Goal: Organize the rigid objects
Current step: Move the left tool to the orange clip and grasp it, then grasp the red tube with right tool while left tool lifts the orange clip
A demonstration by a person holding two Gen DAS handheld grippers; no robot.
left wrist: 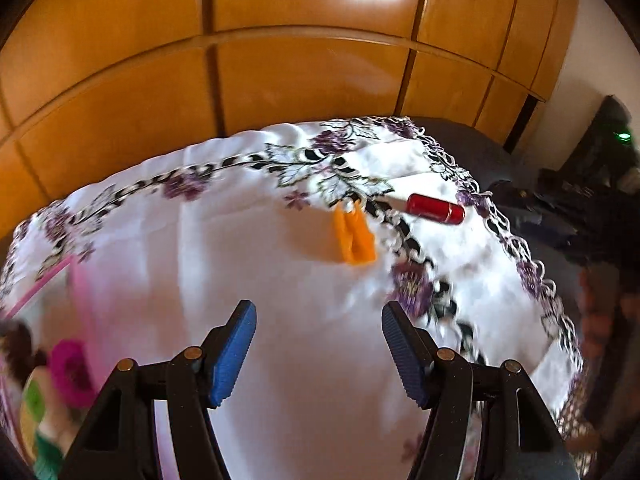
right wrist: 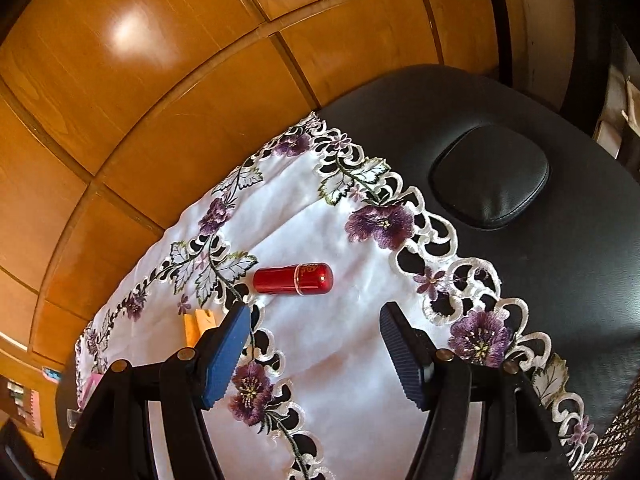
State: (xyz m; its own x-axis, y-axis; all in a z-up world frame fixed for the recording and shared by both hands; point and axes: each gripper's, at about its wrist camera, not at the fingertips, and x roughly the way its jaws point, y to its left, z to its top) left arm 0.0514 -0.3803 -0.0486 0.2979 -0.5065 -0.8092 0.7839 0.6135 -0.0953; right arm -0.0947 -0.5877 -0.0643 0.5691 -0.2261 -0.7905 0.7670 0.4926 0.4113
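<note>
A shiny red capsule-shaped tube (right wrist: pixel 293 277) lies on its side on the white embroidered cloth (right wrist: pixel 340 240); it also shows in the left wrist view (left wrist: pixel 435 208), far right. An orange clothespin (left wrist: pixel 355 238) lies on the cloth ahead of my left gripper (left wrist: pixel 319 350), which is open and empty. In the right wrist view the clothespin (right wrist: pixel 197 323) is partly hidden behind the left finger. My right gripper (right wrist: pixel 315 350) is open and empty, just short of the red tube.
The cloth (left wrist: pixel 224 248) covers a black padded table (right wrist: pixel 540 260) with a raised black cushion (right wrist: pixel 490 184). Wooden cabinet doors (left wrist: pixel 280 60) stand behind. A pink-edged container with colourful items (left wrist: pixel 60 360) sits at the left. Dark clutter (left wrist: pixel 592 200) lies to the right.
</note>
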